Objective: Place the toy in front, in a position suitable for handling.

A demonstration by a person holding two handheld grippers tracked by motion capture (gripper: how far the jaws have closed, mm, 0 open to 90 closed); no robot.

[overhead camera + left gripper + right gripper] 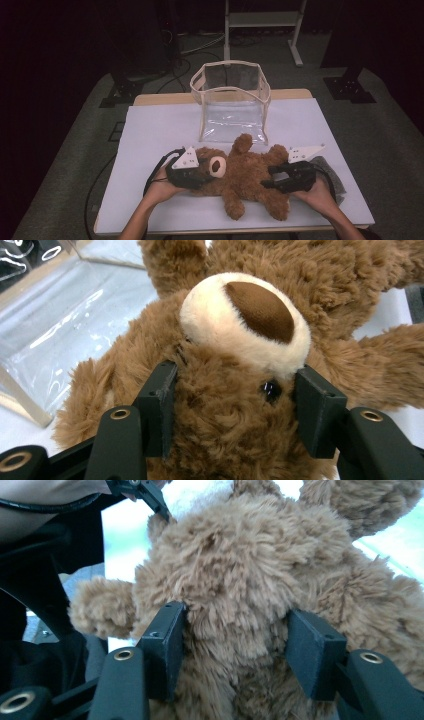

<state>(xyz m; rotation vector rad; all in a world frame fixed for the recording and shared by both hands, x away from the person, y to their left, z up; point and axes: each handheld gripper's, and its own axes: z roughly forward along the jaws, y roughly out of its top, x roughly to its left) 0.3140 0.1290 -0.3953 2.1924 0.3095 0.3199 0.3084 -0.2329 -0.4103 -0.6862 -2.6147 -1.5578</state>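
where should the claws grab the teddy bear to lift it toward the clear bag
Best at both ends, much as now. The teddy bear lies on its back across the table, head to the left. The left claw pinches the head from the left, jaws astride the muzzle; the right claw squeezes the soft lower body from the right. A two-point hold should limit sagging on the way to the clear bag.

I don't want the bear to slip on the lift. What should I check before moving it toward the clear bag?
1. Left gripper closed on the teddy bear head: ok, jaws press into the fur.
2. Right gripper closed on the bear's lower body: ok.
3. Clear bag upright with mouth open: ok.
4. Path from bear to bag free: ok.
5. Grey cloth under the right hand not caught: cannot tell.
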